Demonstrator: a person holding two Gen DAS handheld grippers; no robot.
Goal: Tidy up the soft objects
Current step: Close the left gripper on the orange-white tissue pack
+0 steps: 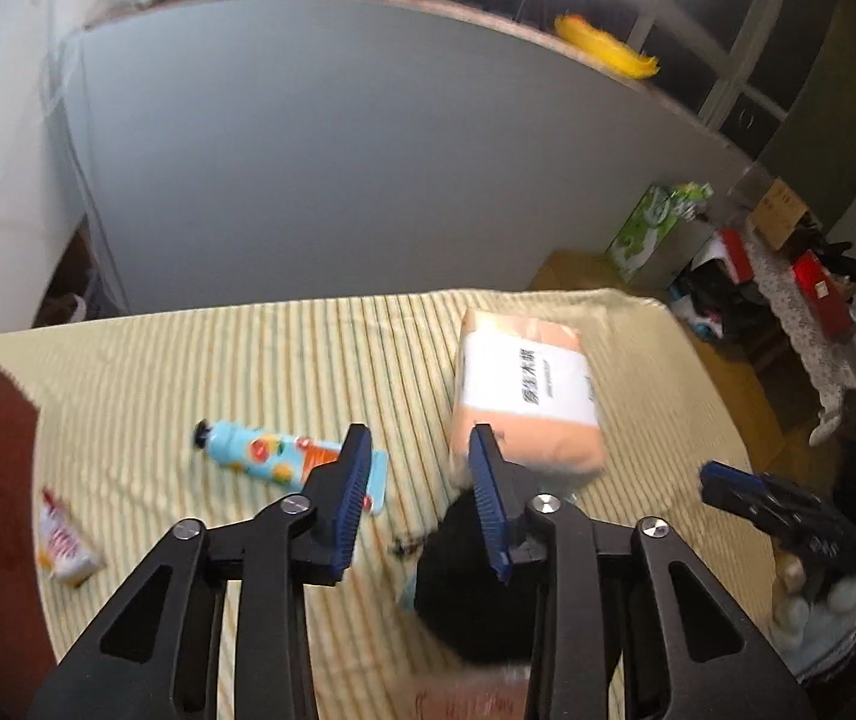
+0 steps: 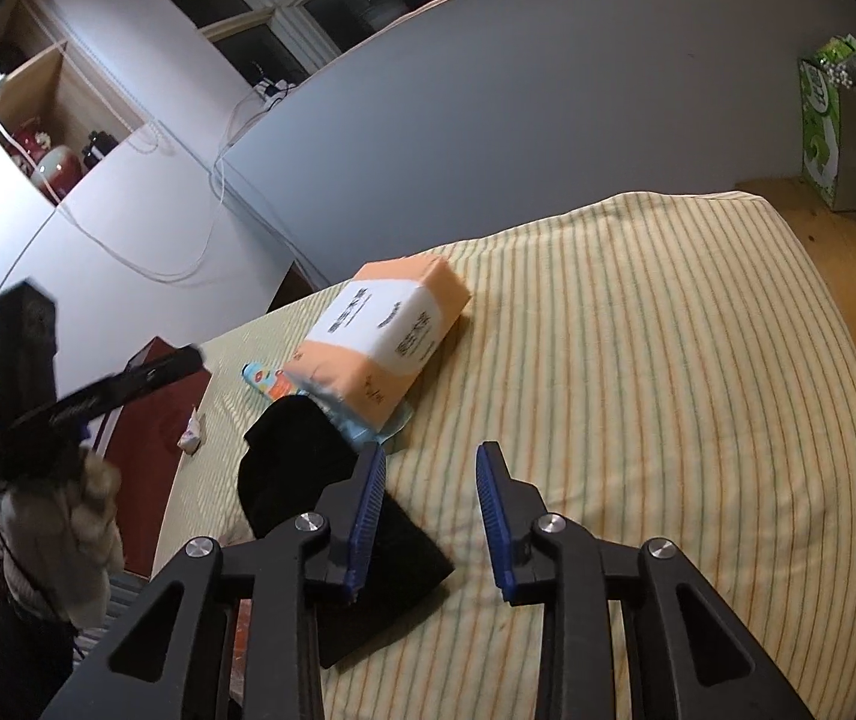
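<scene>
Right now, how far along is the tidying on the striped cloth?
Nothing looks sorted yet. The tissue pack, black cloth, hand-cream tube and small sachet lie scattered on the striped cloth. Neither the left tool nor the right tool holds anything. Everything is still to gather.

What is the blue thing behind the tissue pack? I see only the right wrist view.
Observer: A light-blue tube with fruit prints and a black cap, flat on the striped cloth beside the tissue pack.
Operator: And my left side, is anything held?
Observer: No. The left gripper is empty, its fingers apart.
Operator: And the small white thing near the cloth's edge?
Observer: A sachet, white with red and orange print, apart from the tube.
</scene>
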